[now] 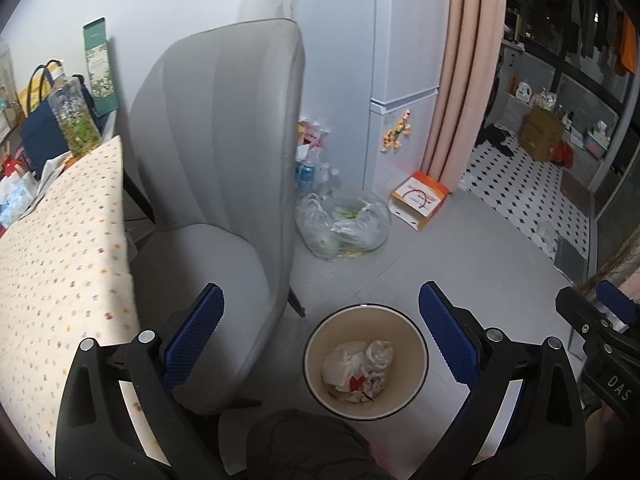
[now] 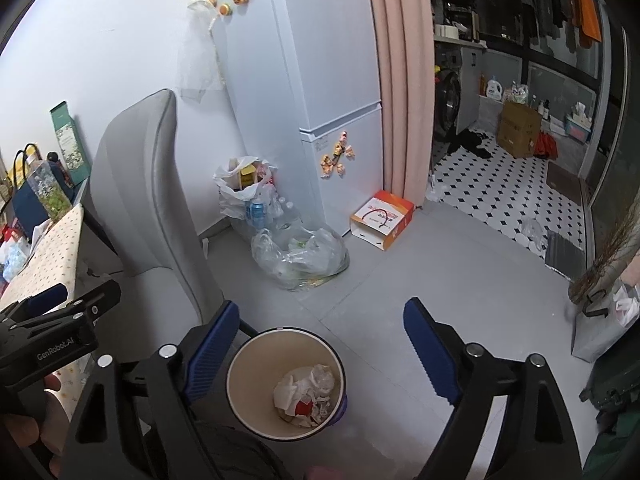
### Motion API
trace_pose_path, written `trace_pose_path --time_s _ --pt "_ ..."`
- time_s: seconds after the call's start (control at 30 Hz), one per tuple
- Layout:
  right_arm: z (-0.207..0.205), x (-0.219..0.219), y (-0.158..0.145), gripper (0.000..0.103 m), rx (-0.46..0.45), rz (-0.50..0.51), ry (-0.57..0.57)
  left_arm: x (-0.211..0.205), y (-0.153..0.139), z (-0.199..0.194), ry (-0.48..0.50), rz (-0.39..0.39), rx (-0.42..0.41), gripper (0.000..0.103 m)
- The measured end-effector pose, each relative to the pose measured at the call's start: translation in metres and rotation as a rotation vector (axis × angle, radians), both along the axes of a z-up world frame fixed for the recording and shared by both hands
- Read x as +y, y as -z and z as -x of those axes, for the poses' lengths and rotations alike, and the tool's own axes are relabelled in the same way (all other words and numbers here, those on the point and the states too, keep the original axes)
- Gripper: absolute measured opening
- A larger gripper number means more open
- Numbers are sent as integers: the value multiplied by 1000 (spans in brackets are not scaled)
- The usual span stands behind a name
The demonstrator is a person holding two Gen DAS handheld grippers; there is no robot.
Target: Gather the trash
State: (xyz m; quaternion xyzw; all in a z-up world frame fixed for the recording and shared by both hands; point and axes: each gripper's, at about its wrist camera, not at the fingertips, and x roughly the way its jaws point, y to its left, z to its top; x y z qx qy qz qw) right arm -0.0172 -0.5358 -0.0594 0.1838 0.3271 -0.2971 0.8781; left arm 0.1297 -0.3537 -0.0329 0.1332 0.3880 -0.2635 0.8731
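A round cream bin with a dark rim (image 1: 412, 344) (image 2: 246, 376) stands on the grey floor beside the chair. Crumpled white paper and wrappers with a bit of red (image 1: 356, 368) (image 2: 306, 390) lie at its bottom. My left gripper (image 1: 320, 292) hangs above the bin, its blue-padded jaws wide open with nothing between them. My right gripper (image 2: 322, 307) also hovers over the bin, open and empty. Each gripper's black body shows at the edge of the other's view, so they are side by side.
A grey upholstered chair (image 1: 224, 152) stands left of the bin, next to a table with a dotted cloth (image 1: 60, 248). A clear plastic bag of rubbish (image 2: 300, 256), a white bag with bottles (image 2: 248, 196) and an orange-white box (image 2: 382, 218) sit by the white fridge (image 2: 320, 80).
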Motion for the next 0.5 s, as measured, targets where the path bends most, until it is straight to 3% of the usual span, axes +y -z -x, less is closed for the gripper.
trace_pose_path --time_s 0.27,0.5 --pt "-6 34 -20 95 -19 48 -58 47 -17 5 -69 37 -28 97" --pt "-11 69 -35 95 -32 79 -117 91 -35 8 -139 81 -64 97"
